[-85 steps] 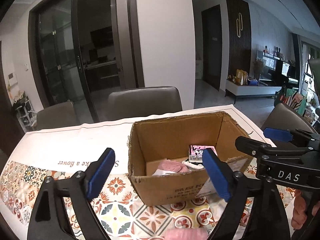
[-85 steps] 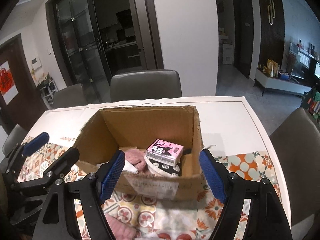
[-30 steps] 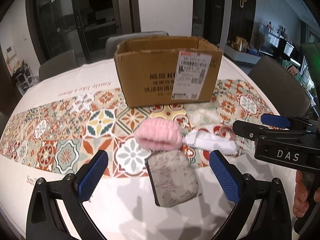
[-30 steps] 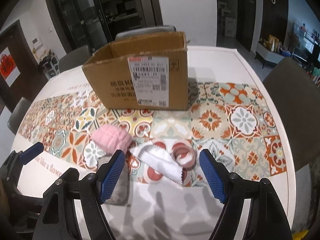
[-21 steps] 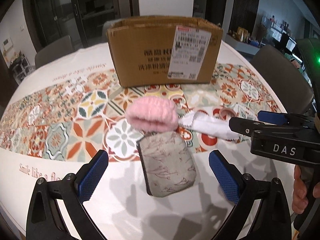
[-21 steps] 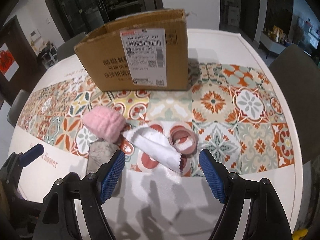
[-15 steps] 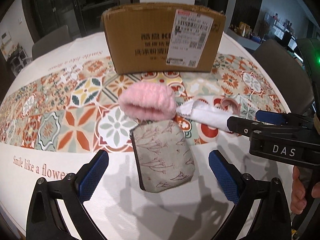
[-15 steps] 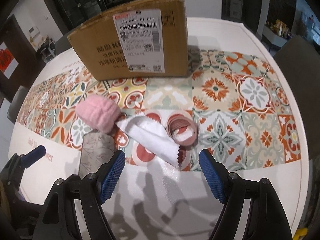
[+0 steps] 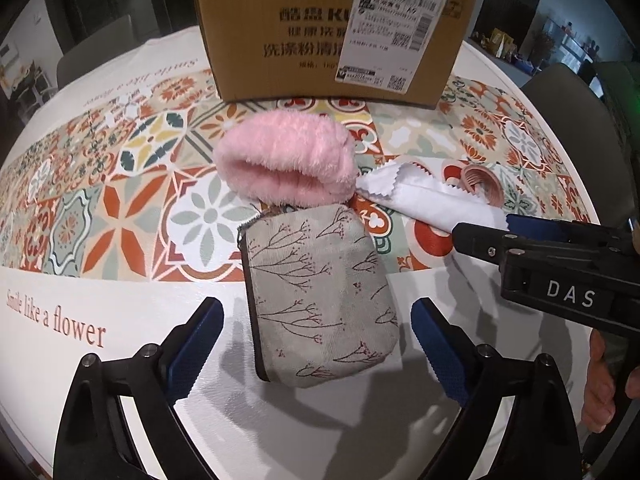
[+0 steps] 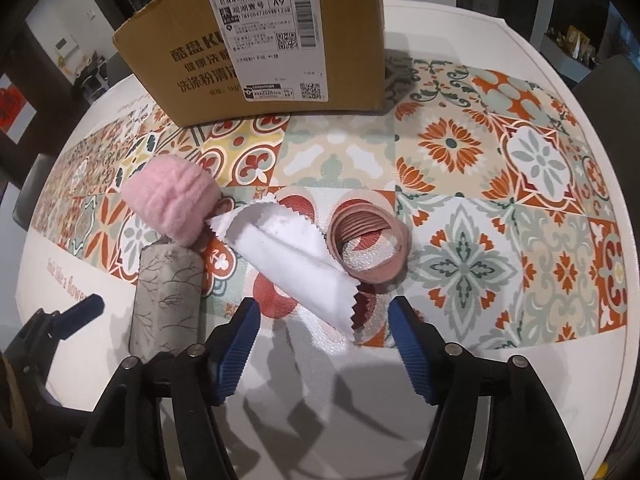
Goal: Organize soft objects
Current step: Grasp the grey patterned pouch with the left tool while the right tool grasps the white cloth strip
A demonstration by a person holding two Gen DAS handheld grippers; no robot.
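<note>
Your left claw [image 9: 316,354] gapes wide around the near end of the grey pouch [image 9: 320,292] on the counter [image 9: 120,360], gripping nothing. Your right claw [image 10: 324,340] is spread too, at the white cloth [image 10: 288,256]. Pink fluff [image 9: 286,164] touches the pouch, before the box [image 9: 320,36]

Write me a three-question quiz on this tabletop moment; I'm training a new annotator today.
1. True or false: the fluffy pink fabric roll lies inside the brown cardboard box.
2. Which thing lies between the left gripper's open fingers? A) grey fabric pouch printed with branches B) pink ribbed band C) the box
3. Fill in: the white zigzag-edged cloth lies partly over the pink ribbed ____.

Key: 1 false; 2 A; 3 band.
</note>
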